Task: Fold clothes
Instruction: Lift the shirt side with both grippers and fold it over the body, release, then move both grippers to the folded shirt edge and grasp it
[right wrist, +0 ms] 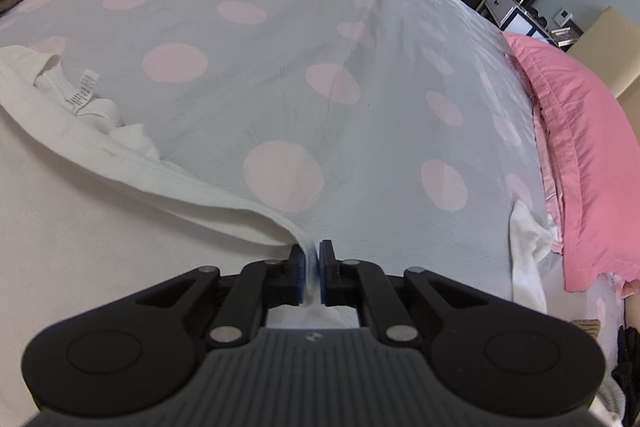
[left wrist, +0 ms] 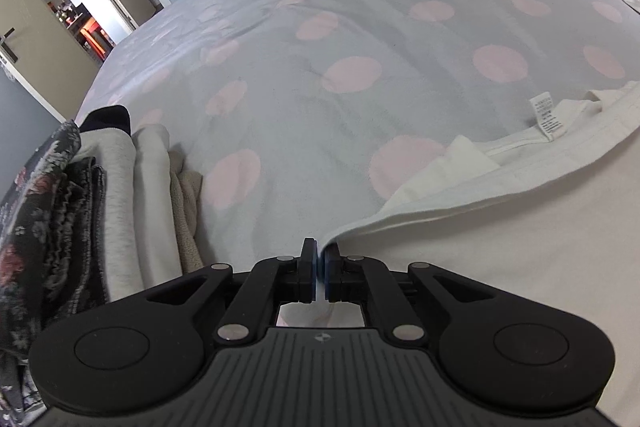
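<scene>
Ahead of both grippers stretches the bed [left wrist: 360,27], its grey cover dotted pink. Spread between them lies the cream garment [left wrist: 500,227] (care label [left wrist: 546,115] up near its far edge). Left of the left gripper [left wrist: 319,261] stands a stack of folded clothes [left wrist: 120,195]. Each gripper is clenched on a corner of the garment's hem, the right gripper [right wrist: 311,263] likewise. Right of it lies a pink pillow [right wrist: 580,155].

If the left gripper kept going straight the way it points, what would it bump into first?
Probably just the polka-dot bedspread. The left gripper, shut on a corner of the white garment, points across open bedding; the folded clothes pile lies off to its left. Depth is hard to judge.
</scene>
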`<state>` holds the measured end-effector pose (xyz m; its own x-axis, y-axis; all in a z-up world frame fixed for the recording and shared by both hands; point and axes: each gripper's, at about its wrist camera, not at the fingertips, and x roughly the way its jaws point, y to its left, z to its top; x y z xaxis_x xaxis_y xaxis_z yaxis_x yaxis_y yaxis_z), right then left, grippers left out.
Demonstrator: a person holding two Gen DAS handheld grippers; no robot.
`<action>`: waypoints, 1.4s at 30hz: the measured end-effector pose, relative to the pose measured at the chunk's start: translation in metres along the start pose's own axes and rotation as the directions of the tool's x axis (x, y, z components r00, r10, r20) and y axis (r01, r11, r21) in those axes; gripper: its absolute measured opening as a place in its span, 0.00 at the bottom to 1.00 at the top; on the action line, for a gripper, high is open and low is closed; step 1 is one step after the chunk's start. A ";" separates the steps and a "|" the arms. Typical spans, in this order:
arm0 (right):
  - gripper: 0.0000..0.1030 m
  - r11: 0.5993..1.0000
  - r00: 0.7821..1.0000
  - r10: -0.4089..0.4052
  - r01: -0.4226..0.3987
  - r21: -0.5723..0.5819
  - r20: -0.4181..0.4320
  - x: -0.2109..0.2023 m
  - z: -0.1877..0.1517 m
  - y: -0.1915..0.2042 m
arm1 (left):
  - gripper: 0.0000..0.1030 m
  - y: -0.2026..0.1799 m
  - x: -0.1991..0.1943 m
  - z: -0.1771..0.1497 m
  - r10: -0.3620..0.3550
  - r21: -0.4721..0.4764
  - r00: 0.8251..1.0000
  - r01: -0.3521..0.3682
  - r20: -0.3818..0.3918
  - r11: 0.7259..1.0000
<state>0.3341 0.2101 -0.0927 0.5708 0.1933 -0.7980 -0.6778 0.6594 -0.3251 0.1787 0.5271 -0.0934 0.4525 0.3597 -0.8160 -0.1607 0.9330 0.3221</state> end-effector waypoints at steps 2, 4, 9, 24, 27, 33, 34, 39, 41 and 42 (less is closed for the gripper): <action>0.09 1.000 1.000 0.002 -0.002 0.007 -0.005 0.006 -0.001 0.003 | 0.08 0.003 0.005 0.001 0.001 -0.030 1.000 -0.001 -0.003 1.000; 0.20 1.000 1.000 -0.013 0.013 0.027 -0.006 0.010 -0.001 0.001 | 0.14 0.008 0.010 0.001 0.001 -0.075 1.000 -0.002 -0.007 0.997; 0.34 0.994 0.999 -0.049 0.050 0.095 -0.007 0.012 -0.001 -0.008 | 0.18 0.022 0.009 -0.001 0.015 -0.161 1.000 -0.015 0.000 0.987; 0.35 0.977 1.000 0.019 -0.018 0.211 -0.003 -0.042 -0.042 -0.021 | 0.29 0.041 -0.067 -0.015 0.052 -0.205 0.997 -0.038 0.065 0.978; 0.42 0.970 0.998 0.055 -0.052 0.236 -0.006 -0.064 -0.066 -0.017 | 0.39 0.034 -0.086 -0.039 0.003 -0.199 0.999 0.008 0.054 0.980; 0.48 0.917 0.986 0.156 -0.125 0.378 -0.052 -0.098 -0.130 -0.008 | 0.41 0.019 -0.118 -0.110 -0.106 -0.209 0.994 0.109 0.023 0.972; 0.48 0.907 0.984 0.170 -0.133 0.400 -0.059 -0.104 -0.142 -0.006 | 0.41 0.018 -0.123 -0.123 -0.118 -0.214 0.993 0.119 0.017 0.970; 0.48 0.879 0.972 0.213 -0.148 0.453 -0.097 -0.129 -0.196 0.007 | 0.42 0.010 -0.138 -0.184 -0.191 -0.243 0.981 0.177 -0.035 0.954; 0.48 0.858 0.968 0.228 -0.150 0.492 -0.102 -0.135 -0.217 0.008 | 0.42 0.004 -0.137 -0.199 -0.216 -0.249 0.974 0.194 -0.063 0.949; 0.48 0.844 0.967 0.236 -0.152 0.514 -0.101 -0.137 -0.227 0.008 | 0.42 0.001 -0.136 -0.204 -0.222 -0.237 0.972 0.199 -0.073 0.951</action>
<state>0.1449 0.0241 -0.1009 0.3450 0.2690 -0.8992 -0.4205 0.9008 0.1081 -0.0619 0.4822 -0.0799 0.4115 0.1436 -0.9000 -0.2701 0.9624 0.0300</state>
